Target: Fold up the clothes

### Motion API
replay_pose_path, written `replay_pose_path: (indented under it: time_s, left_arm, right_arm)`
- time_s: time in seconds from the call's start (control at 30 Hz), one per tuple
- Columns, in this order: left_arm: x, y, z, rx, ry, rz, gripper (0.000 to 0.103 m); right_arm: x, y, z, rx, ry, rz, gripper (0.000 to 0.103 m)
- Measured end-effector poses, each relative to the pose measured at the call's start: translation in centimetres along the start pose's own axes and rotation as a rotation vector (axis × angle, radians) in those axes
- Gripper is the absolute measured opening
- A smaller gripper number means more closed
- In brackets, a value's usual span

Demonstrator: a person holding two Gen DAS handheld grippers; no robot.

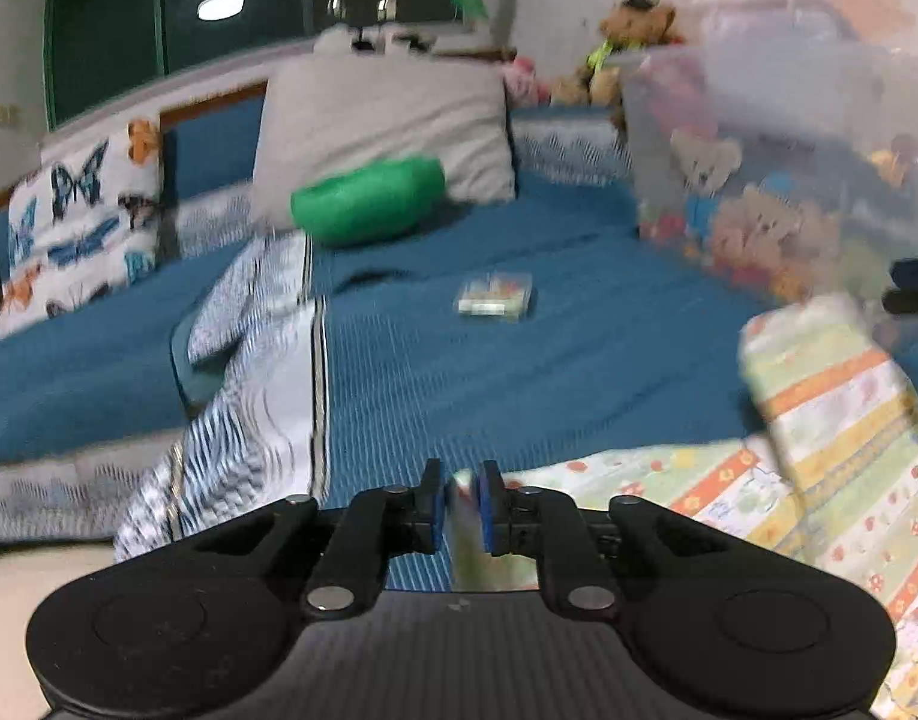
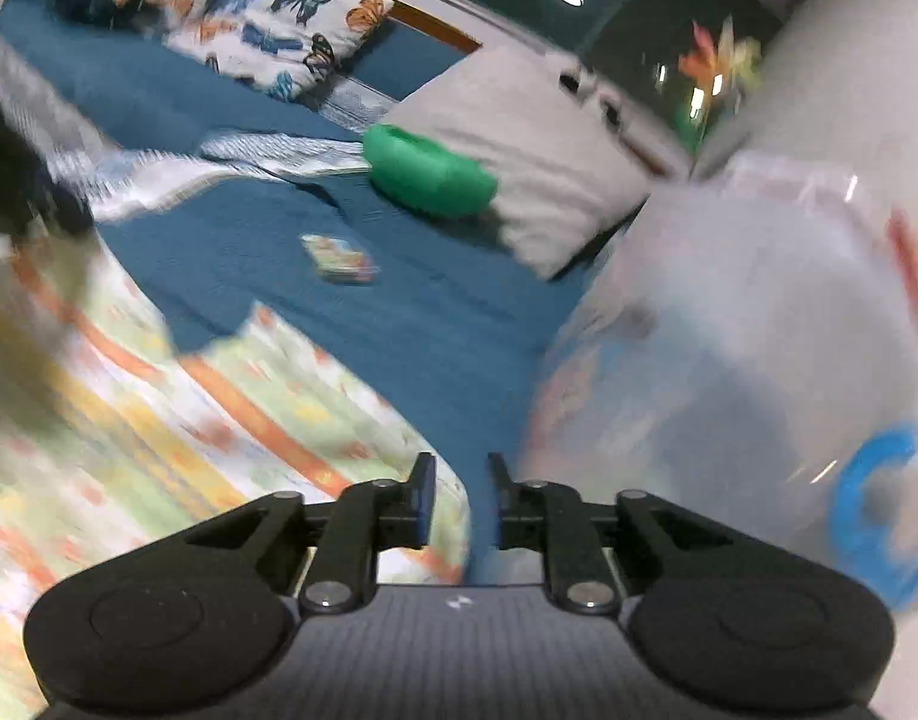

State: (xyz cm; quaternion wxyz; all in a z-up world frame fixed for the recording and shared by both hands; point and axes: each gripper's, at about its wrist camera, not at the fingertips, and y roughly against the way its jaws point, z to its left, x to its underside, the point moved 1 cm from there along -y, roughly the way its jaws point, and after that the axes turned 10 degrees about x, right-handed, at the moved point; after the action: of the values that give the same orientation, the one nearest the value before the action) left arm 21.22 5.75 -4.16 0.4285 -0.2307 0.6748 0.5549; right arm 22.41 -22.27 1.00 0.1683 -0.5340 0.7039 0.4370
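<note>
In the left wrist view, the striped garment (image 1: pixel 819 468), pastel with orange bands, is spread on the blue bedspread (image 1: pixel 519 372) well in front of the grey pillow (image 1: pixel 387 126), the landmark used here. A blurred edge of this cloth is seen between the narrow-set jaws of the left gripper (image 1: pixel 462 507); whether the pads actually press on it cannot be told. One part of the garment is raised at the far right, nearer the clear toy bin (image 1: pixel 777 168) than the pillow. A second, black-and-white patterned cloth (image 1: pixel 261 360) lies to the pillow's near left.

In the right wrist view, the right gripper (image 2: pixel 459 501) is seen with its jaws parted and only bedspread between them; the garment's border (image 2: pixel 249 420) lies just beside the left finger, untouched.

For the fold to go well, a firm pinch on both corners should be secured first, then both lifted together toward the pillow side, with edges kept aligned and the small packet (image 2: pixel 339 258) avoided.
</note>
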Motion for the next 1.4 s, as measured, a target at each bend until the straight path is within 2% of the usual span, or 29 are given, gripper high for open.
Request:
replay_pose_path:
  time_s: [0.07, 0.13, 0.23, 0.37, 0.43, 0.6, 0.67, 0.77, 0.87, 0.97, 1.1, 1.17, 1.27, 1.4]
  left_arm:
    - [0.1, -0.3, 0.5, 0.010, 0.035, 0.002, 0.028]
    - [0.2, -0.2, 0.8, 0.011, 0.066, 0.002, 0.044]
    - [0.5, 0.8, 0.8, 0.007, 0.094, -0.011, 0.046]
    - [1.3, 2.7, 0.0, 0.019, 0.141, -0.001, 0.049]
    - [1.9, 3.9, -0.4, 0.011, 0.154, 0.003, 0.055]
    - [3.2, 5.8, -0.7, -0.035, 0.203, 0.052, 0.059]
    - [3.7, 6.4, -0.4, -0.050, 0.238, 0.073, 0.062]
    - [4.6, 7.4, -0.2, -0.057, 0.295, 0.099, 0.062]
    - [5.8, 8.8, -0.7, -0.050, 0.329, 0.108, 0.065]
    - [7.2, 10.0, -1.6, -0.043, 0.329, 0.127, 0.066]
    - [8.6, 11.1, -2.3, -0.052, 0.323, 0.150, 0.068]
    - [9.1, 11.7, -2.7, -0.049, 0.321, 0.155, 0.069]
    - [9.4, 12.4, -3.2, -0.057, 0.301, 0.151, 0.073]
    - [9.6, 13.0, -3.6, -0.066, 0.280, 0.143, 0.076]
  right_arm:
    - [0.5, -0.1, 0.3, -0.108, -0.059, 0.043, 0.025]
    - [1.1, -0.2, 1.1, -0.210, -0.077, 0.074, 0.025]
    - [1.4, -0.5, 2.9, -0.322, -0.093, 0.107, 0.025]
    - [0.9, -2.2, 5.4, -0.377, -0.117, 0.135, 0.026]
    - [0.4, -3.2, 6.0, -0.375, -0.139, 0.140, 0.027]
    - [-0.9, -4.4, 5.2, -0.365, -0.252, 0.140, 0.027]
    - [-1.2, -4.5, 5.5, -0.378, -0.249, 0.136, 0.027]
    - [-1.5, -5.2, 7.0, -0.341, -0.155, 0.146, 0.029]
    - [-2.2, -5.8, 6.5, -0.325, -0.218, 0.157, 0.029]
    - [-3.3, -4.4, 6.5, -0.319, -0.228, 0.104, 0.029]
    - [-4.3, -2.6, 8.0, -0.382, -0.193, 0.066, 0.029]
    - [-4.4, -2.7, 9.3, -0.402, -0.166, 0.082, 0.029]
    - [-4.4, -3.7, 11.0, -0.365, -0.127, 0.116, 0.029]
    - [-4.7, -5.0, 10.7, -0.336, -0.155, 0.140, 0.029]
